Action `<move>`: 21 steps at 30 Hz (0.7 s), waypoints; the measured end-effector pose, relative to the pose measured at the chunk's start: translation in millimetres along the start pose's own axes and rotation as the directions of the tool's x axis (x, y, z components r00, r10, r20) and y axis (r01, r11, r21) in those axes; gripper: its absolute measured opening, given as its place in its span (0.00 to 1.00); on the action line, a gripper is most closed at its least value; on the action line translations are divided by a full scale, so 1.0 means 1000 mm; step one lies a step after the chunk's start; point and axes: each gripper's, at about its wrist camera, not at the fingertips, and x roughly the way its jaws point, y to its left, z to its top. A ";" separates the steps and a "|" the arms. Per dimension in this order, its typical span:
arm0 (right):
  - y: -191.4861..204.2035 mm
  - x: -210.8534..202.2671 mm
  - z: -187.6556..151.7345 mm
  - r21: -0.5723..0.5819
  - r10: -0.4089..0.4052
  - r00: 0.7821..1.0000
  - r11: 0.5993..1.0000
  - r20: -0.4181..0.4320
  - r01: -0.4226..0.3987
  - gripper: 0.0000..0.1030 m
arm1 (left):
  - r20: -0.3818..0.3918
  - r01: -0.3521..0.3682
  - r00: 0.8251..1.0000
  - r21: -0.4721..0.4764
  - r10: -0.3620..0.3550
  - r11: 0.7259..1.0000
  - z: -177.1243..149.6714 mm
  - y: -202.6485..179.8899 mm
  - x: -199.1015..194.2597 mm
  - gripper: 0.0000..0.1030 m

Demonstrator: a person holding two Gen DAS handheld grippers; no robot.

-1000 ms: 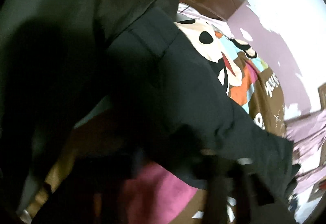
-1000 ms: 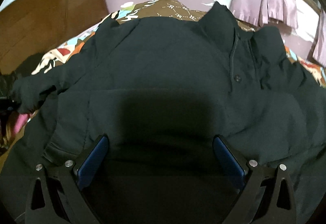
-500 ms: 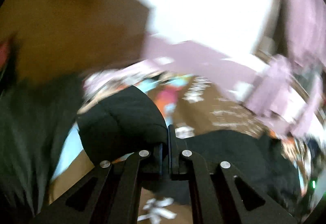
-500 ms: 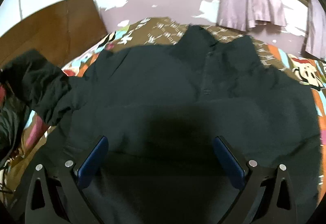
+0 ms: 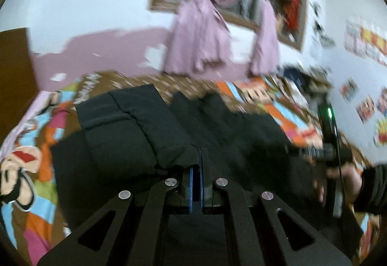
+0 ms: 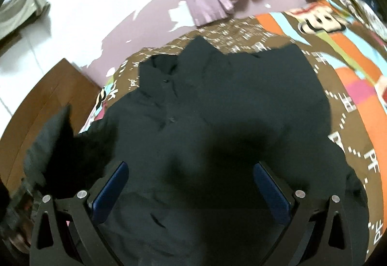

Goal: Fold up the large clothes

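Cartoon bedspread (image 6: 350, 87) | black jacket (image 6: 217, 109) | left gripper (image 5: 200, 162) pinching sleeve (image 5: 125, 133), folding inward | right gripper (image 6: 191, 183) wide, empty | next: lay sleeve flat

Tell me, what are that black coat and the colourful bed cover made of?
The black coat looks like matte, padded synthetic fabric: it puffs in stitched panels where the left gripper pinches its sleeve. The bed cover seems a soft printed textile, probably cotton or fleece; blur leaves that open.

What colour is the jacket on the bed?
Black jacket, clearest in the right wrist view.
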 end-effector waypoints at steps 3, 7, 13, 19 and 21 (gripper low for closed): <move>-0.014 -0.002 -0.007 0.034 0.004 1.000 0.999 -0.019 -0.003 1.00 | -0.127 0.044 0.991 0.107 -0.031 0.993 -0.014 -0.032 0.033 0.02; -0.029 0.000 -0.013 0.103 0.093 0.994 0.991 -0.049 -0.088 1.00 | -0.282 0.087 0.959 0.187 -0.031 0.979 -0.040 -0.059 0.070 0.02; -0.035 0.009 -0.023 0.191 0.266 0.960 0.950 -0.088 -0.246 1.00 | -0.358 0.158 0.929 0.166 -0.089 0.973 -0.062 -0.062 0.082 0.06; -0.034 0.023 -0.032 0.303 0.391 0.913 0.889 -0.115 -0.343 1.00 | -0.362 0.228 0.914 0.083 -0.184 0.970 -0.062 -0.058 0.070 0.50; -0.037 0.025 -0.036 0.358 0.454 0.886 0.846 -0.096 -0.395 1.00 | -0.357 0.234 0.913 0.057 -0.199 0.970 -0.058 -0.056 0.066 0.50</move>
